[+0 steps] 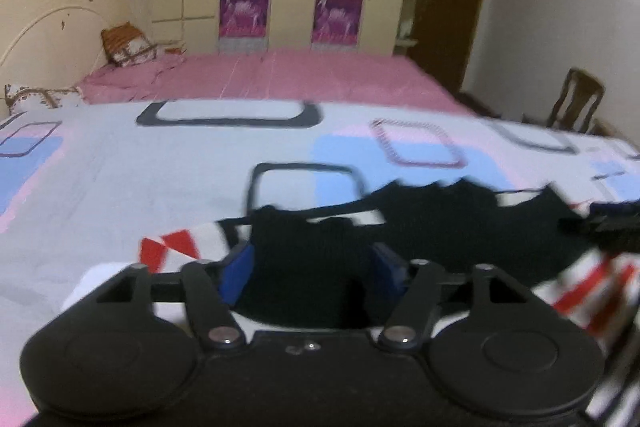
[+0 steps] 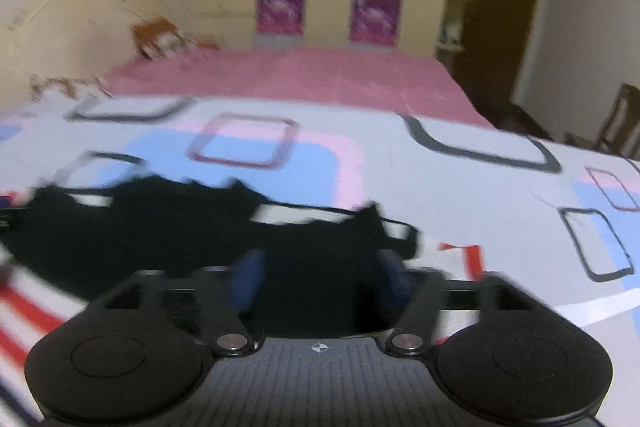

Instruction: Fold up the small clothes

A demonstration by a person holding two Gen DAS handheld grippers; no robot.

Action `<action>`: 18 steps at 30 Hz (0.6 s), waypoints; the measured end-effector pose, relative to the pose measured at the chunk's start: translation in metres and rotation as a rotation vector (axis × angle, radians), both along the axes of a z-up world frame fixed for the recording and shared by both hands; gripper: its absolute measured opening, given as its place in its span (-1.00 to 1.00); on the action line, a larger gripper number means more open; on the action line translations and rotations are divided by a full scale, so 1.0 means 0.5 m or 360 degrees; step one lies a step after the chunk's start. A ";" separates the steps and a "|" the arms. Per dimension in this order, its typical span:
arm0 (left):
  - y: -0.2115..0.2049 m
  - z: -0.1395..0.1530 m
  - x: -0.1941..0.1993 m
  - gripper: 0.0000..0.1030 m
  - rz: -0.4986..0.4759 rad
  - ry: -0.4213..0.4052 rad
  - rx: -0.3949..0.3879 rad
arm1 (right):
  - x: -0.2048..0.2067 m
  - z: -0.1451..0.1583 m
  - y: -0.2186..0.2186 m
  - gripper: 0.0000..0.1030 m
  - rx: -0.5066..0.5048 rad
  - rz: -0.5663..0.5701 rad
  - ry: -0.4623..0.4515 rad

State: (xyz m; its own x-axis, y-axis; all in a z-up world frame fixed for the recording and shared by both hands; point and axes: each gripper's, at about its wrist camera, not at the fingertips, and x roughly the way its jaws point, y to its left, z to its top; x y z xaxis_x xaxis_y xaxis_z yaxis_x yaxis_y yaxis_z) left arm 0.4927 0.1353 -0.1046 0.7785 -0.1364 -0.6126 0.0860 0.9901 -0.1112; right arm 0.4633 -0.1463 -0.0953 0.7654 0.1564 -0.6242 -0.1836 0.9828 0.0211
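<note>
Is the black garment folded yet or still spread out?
Spread out: the black garment stretches wide between the left gripper and right gripper.

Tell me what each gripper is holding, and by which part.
Black fabric of the garment lies between the blue fingers of both the left gripper and right gripper, near its edge. Motion blur hides whether either is clamped.

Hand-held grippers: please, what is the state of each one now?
Left hand-held gripper: fingers apart around the black garment; grip cannot be told.
Right hand-held gripper: the same.
</note>
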 end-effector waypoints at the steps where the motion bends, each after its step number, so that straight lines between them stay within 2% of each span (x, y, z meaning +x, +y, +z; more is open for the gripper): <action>1: -0.020 0.005 -0.014 0.34 -0.0057 0.0007 -0.0027 | -0.014 0.001 0.021 0.38 0.0027 0.0050 0.0006; 4: -0.090 -0.003 -0.053 0.35 -0.0205 0.0030 -0.0005 | -0.053 -0.004 0.074 0.29 0.0078 0.0271 0.0062; 7: -0.120 -0.032 -0.069 0.35 -0.0216 0.0089 0.0051 | -0.073 -0.032 0.112 0.24 -0.0048 0.0369 0.0127; 9: -0.111 -0.039 -0.084 0.39 -0.0212 0.0061 0.0112 | -0.080 -0.037 0.103 0.25 -0.0108 0.0383 0.0111; 11: -0.074 -0.038 -0.100 0.39 -0.0144 0.0056 0.0153 | -0.087 -0.035 0.068 0.25 -0.0148 0.0307 0.0113; 12: -0.050 -0.041 -0.107 0.40 -0.0103 0.0064 0.0163 | -0.088 -0.034 0.032 0.25 -0.0120 0.0235 0.0128; 15: 0.026 -0.043 -0.130 0.41 -0.0033 0.0071 0.0110 | -0.101 -0.036 -0.043 0.26 -0.0028 0.0103 0.0171; 16: 0.032 -0.039 -0.133 0.41 -0.0026 0.0072 0.0140 | -0.106 -0.035 -0.050 0.26 -0.0112 0.0040 0.0168; 18: 0.034 -0.029 -0.134 0.35 -0.0006 0.0084 0.0145 | -0.110 -0.030 -0.071 0.26 -0.0014 0.0015 0.0193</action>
State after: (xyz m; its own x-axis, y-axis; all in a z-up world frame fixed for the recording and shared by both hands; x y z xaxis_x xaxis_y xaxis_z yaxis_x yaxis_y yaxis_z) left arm 0.4259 0.1523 -0.1190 0.7445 -0.0812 -0.6627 0.0861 0.9960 -0.0252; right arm 0.4084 -0.1819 -0.1101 0.6826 0.1573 -0.7137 -0.1896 0.9812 0.0350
